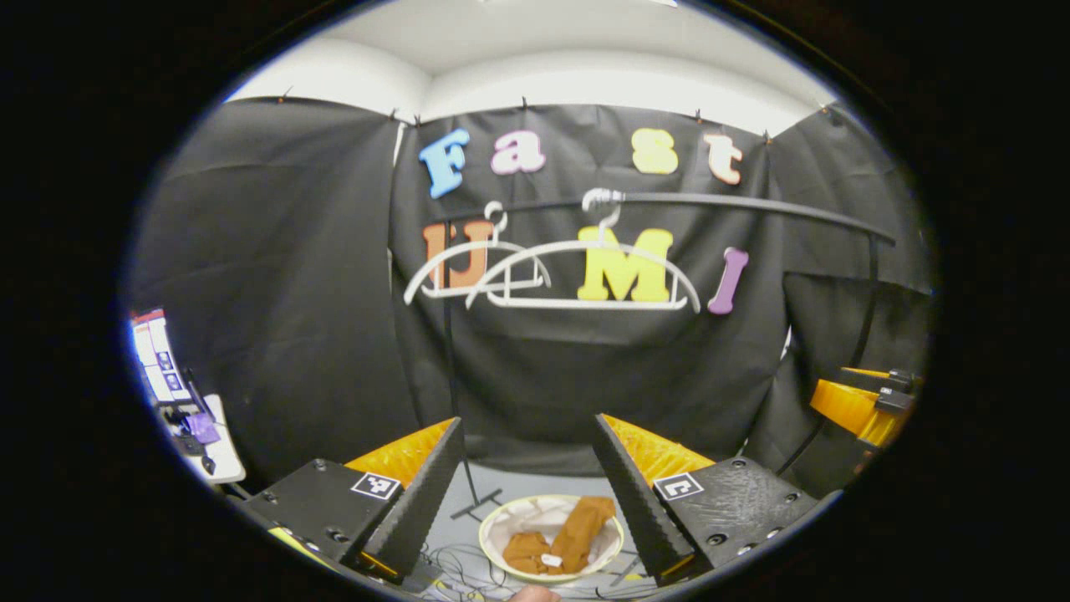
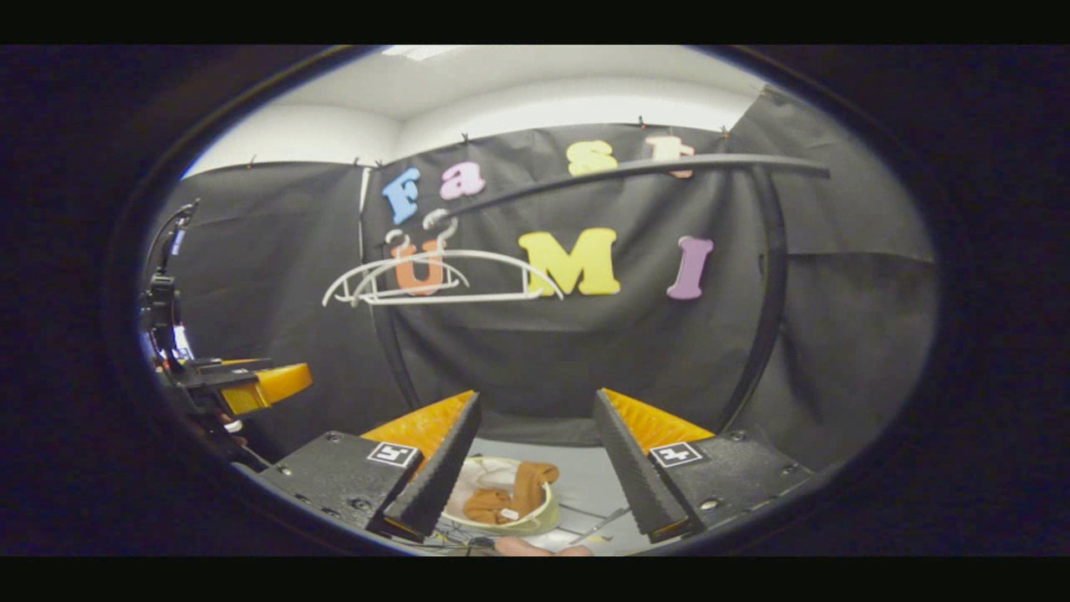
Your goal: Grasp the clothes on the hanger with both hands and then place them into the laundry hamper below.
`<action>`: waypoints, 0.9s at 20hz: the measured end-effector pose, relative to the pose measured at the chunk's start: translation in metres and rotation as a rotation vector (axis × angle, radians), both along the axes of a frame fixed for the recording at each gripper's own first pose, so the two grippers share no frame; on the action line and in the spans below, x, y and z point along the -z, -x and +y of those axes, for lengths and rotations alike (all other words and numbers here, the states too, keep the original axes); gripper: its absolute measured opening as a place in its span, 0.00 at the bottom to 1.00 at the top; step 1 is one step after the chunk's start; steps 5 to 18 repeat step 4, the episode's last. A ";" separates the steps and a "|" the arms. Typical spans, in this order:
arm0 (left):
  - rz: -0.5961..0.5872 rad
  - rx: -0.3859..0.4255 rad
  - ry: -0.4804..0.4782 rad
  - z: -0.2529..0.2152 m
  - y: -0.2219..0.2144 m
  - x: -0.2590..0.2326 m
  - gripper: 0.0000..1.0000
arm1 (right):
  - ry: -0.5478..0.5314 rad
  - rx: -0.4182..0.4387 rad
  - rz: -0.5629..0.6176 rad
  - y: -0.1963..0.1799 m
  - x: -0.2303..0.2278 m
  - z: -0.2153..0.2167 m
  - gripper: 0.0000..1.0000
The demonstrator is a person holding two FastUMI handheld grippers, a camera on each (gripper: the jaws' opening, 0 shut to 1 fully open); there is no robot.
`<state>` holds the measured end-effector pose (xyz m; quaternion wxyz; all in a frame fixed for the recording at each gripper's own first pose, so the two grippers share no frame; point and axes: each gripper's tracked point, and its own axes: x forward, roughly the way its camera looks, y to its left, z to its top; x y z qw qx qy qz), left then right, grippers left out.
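Clothes [image 1: 558, 539] lie in the laundry hamper [image 1: 493, 528] below — I see both hangers [image 1: 585, 276] bare on the far rail [image 1: 752, 205], left gripper [image 1: 528, 489] and right gripper [image 2: 535, 468] released, holding nothing.

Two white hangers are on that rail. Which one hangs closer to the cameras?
The larger-looking white hanger, on the right of the pair in the left gripper view. It overlaps in front of the other hanger, which hangs behind it toward the rail's left end. Both are bare.

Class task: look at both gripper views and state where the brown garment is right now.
The brown garment lies inside the laundry hamper on the floor, below the empty hangers; in both gripper views it shows low, between that gripper's open fingers.
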<state>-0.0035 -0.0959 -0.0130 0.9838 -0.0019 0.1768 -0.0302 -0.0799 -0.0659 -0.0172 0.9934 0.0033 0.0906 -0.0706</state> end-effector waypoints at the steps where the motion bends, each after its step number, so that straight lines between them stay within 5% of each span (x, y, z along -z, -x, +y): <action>1: -0.033 -0.005 0.001 0.000 0.003 -0.013 0.96 | 0.007 -0.008 -0.037 0.004 -0.016 0.001 0.87; 4: -0.130 -0.024 -0.023 0.010 0.019 -0.077 1.00 | 0.012 -0.015 -0.122 0.011 -0.050 -0.002 0.88; 18: -0.130 -0.024 -0.023 0.010 0.019 -0.077 1.00 | 0.012 -0.015 -0.122 0.011 -0.050 -0.002 0.88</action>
